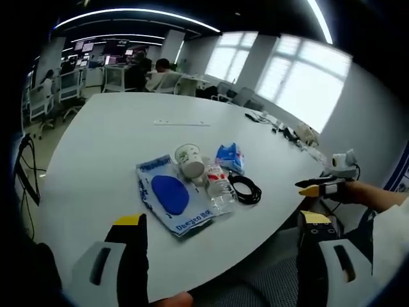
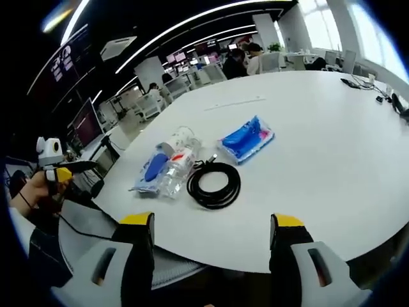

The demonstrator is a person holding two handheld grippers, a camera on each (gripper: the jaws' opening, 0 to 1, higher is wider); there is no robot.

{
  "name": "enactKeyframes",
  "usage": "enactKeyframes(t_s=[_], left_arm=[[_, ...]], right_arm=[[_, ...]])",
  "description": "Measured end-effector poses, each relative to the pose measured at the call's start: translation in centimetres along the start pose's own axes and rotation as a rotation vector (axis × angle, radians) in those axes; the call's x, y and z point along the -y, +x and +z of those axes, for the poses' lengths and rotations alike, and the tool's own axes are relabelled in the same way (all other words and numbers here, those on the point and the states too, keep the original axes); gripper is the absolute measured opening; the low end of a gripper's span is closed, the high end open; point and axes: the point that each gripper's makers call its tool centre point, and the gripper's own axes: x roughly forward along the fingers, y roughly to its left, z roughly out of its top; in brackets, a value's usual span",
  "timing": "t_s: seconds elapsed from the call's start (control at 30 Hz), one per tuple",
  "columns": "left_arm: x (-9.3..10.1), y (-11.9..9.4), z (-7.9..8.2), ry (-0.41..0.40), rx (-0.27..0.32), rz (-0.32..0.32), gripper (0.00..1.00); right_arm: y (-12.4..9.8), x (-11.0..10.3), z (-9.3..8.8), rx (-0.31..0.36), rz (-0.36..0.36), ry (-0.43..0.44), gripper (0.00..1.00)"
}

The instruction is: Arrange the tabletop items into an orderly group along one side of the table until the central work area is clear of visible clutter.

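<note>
Left gripper [image 1: 220,230]: jaws spread wide, nothing between them, held off the near table edge. Right gripper [image 2: 211,233]: same, jaws parted and empty, also short of the edge.

Large white round-edged table [image 1: 96,147]: the clutter sits in one loose cluster near its middle, toward the near edge.

Items, largest first:
- Clear flat plastic pouch with a blue oval insert [image 1: 171,195], lying flat. Blue print along its near edge reads roughly "Deepeo", not fully legible. Judged light, floppy and slick; best pinched at a free corner or slid.
- Black cable wound in a coil [image 2: 214,184], just beside the bottle. Limp; judged likely to sag or unwind, so grip across several loops at once.
- Clear plastic water bottle with a red label [image 1: 219,184], on its side, partly on the pouch. Label text too small to read. Judged light, thin-walled, apt to roll; take it across the body.
- Blue-and-white soft packet [image 2: 246,139], apart from the coil. Print unreadable. Squashy, easy pinch.
- White paper cup with green marks [image 1: 189,160], tipped over, mouth toward the left gripper view. Crushable; grip gently at the rim.
</note>
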Motion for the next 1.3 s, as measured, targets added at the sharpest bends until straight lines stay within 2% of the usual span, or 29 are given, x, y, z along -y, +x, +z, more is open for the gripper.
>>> enactKeyframes(t_s=[0.1, 0.17, 0.27, 0.4, 0.9, 1.07, 1.17, 1.3], left_arm=[[0.0, -0.4, 0.0, 0.006, 0.008, -0.006, 0.93], [-0.3, -0.6, 0.5, 0.021, 0.036, 0.009, 0.92], [-0.5, -0.6, 0.8, 0.007, 0.041, 0.019, 0.92], [0.2, -0.6, 1.3, -0.002, 0.059, 0.009, 0.92], [0.6, 1.4, 1.1, -0.019, 0.026, 0.072, 0.91], [0.5, 2.1, 0.9, -0.018, 0.009, 0.078, 0.91], [0.6, 2.6, 0.7, -0.022, 0.009, 0.069, 0.91], [0.3, 3.3, -0.1, 0.013, -0.041, 0.088, 0.91]], right_arm=[[0.3, -0.3, 0.1, -0.001, 0.0, -0.018, 0.71], [0.6, -0.5, 0.0, -0.015, 0.008, -0.028, 0.7], [0.7, -0.6, 0.2, -0.028, 0.018, -0.045, 0.69], [0.9, -0.4, 0.9, -0.031, 0.028, -0.052, 0.69], [2.8, 0.7, 2.8, -0.057, 0.103, -0.059, 0.67], [3.7, 0.1, 3.3, -0.072, 0.134, -0.06, 0.67], [3.7, -0.3, 3.6, -0.072, 0.134, -0.109, 0.67], [4.0, -1.0, 3.2, -0.082, 0.16, -0.103, 0.67]])
